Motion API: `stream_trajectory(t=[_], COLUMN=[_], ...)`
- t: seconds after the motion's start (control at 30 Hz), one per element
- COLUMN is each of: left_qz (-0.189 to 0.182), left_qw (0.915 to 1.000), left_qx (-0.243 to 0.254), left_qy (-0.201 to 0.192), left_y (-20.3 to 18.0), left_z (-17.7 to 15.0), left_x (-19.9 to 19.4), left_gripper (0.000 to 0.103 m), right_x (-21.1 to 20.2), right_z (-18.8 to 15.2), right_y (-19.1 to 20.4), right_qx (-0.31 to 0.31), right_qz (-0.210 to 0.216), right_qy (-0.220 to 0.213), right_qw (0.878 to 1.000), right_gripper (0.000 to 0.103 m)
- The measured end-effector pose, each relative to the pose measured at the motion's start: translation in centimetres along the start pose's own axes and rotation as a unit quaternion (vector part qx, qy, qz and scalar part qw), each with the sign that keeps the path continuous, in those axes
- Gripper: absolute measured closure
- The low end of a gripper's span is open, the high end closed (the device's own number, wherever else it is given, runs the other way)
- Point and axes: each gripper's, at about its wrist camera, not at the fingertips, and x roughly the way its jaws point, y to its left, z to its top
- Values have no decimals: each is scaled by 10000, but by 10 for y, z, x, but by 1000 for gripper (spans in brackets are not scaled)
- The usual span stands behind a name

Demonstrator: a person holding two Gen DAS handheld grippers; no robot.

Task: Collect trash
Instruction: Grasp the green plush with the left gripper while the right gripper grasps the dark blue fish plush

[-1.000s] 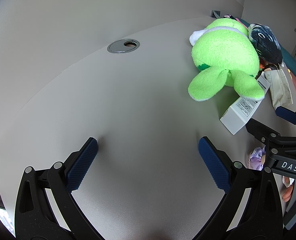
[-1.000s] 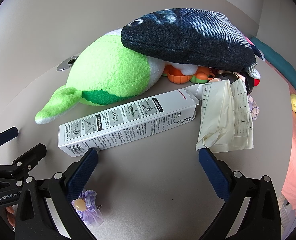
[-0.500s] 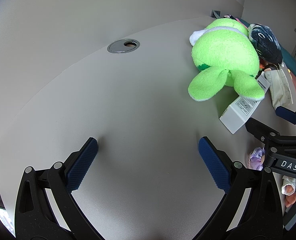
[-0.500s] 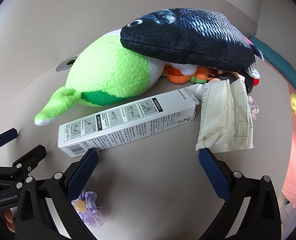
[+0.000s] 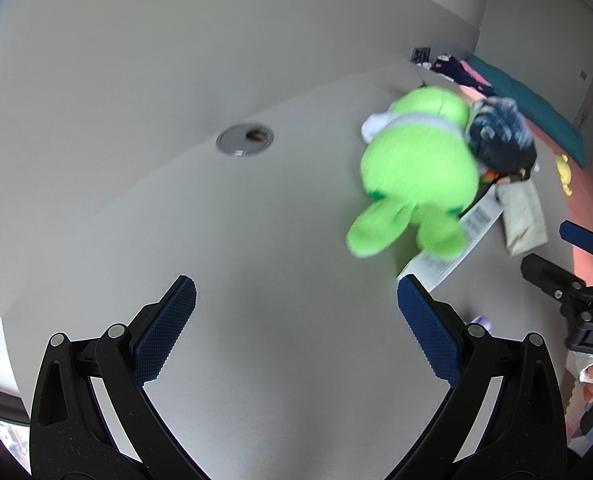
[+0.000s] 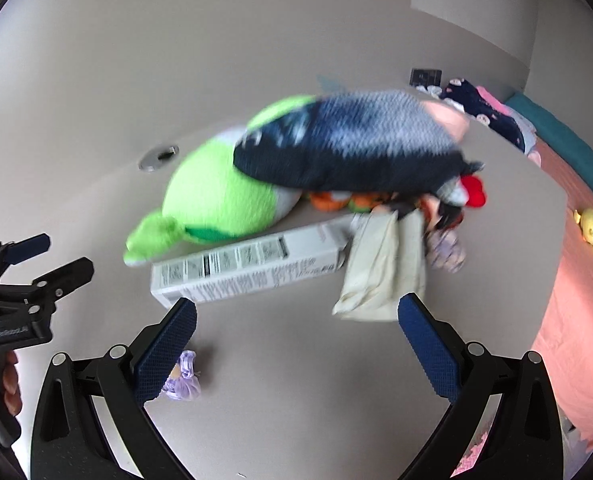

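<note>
Left gripper (image 5: pixel 296 304): fingers spread wide, nothing between the pads; it hung over bare table (image 5: pixel 256 240).
Right gripper (image 6: pixel 296 312): fingers spread wide, nothing held; it also showed at the right edge of the left wrist view.
White carton (image 6: pixel 252 266): a long printed box lay flat on the table, just ahead of the right gripper; its near left corner sat close to the left fingertip (image 6: pixel 176 330), though contact could not be told. In the left wrist view the carton's end stood just beyond that gripper's right fingertip.
Cream packet (image 6: pixel 380 270): a crumpled paper pouch lay against the carton's right end, its near edge just ahead of the right gripper, toward the right finger.
Green plush (image 6: pixel 220 200): lay behind the carton, its tail fin over the carton's left end.
Dark fish plush (image 6: pixel 348 148): rested on top of the green plush and on small orange and red toys (image 6: pixel 336 200).
Purple flower trinket (image 6: pixel 182 380): lay on the table beside the right gripper's left finger, partly hidden by it.
Cable grommet (image 5: pixel 244 141): set in the table, well apart from both grippers.
Image quality: both views were motion-blurred; the carton's print could not be read.
</note>
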Motion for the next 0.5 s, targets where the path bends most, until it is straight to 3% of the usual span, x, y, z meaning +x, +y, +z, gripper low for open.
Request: stream_trajectory(t=[0.17, 0.33, 0.43, 0.5], left_qz=[5, -248, -329, -325], left_qw=[9997, 9993, 9989, 9988], left_qx=[219, 270, 329, 380], left_qy=[-58, -80, -28, 3], left_y=[-19, -38, -50, -58], left_z=[24, 52, 65, 72], left_x=[2, 11, 21, 26], left_gripper=[6, 6, 6, 6], right_x=[-10, -3, 7, 14], right_z=[30, 61, 76, 85], right_y=[-19, -40, -48, -53], right_qx=[-26, 70, 112, 152], right_qz=[23, 67, 75, 79], right_qy=[-204, -193, -92, -10], right_qw=[9998, 9998, 9999, 9999], right_gripper=[3, 4, 13, 25])
